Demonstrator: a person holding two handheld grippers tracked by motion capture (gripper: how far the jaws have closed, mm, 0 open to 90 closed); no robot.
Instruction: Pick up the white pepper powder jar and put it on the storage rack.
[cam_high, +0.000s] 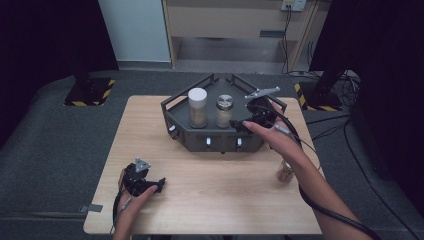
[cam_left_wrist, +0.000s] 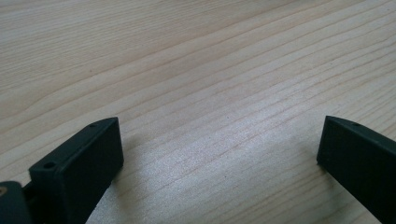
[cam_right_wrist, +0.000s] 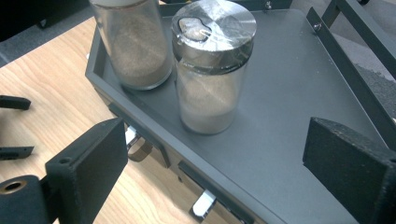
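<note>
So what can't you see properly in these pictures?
- Small jar on the table, high view: the person's right forearm covers part of it; its lid can't be made out.
- White-lidded jar, right gripper view: the top edge cuts off its lid.
- What the powder in the metal-lidded shaker is: no label shows.
- Left gripper, its own view: the bottom and right edges cut off both jaws.

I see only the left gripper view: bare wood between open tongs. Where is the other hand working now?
Observer: The right tongs hang open over the dark tray, gripping nothing.
Operator: What stands in that tray?
Observer: Two jars side by side: a white-lidded jar and a metal-lidded jar, both holding brownish powder.
Operator: Is any jar outside the tray?
Observer: Yes, a third jar is on the table, beside the right forearm.
</note>
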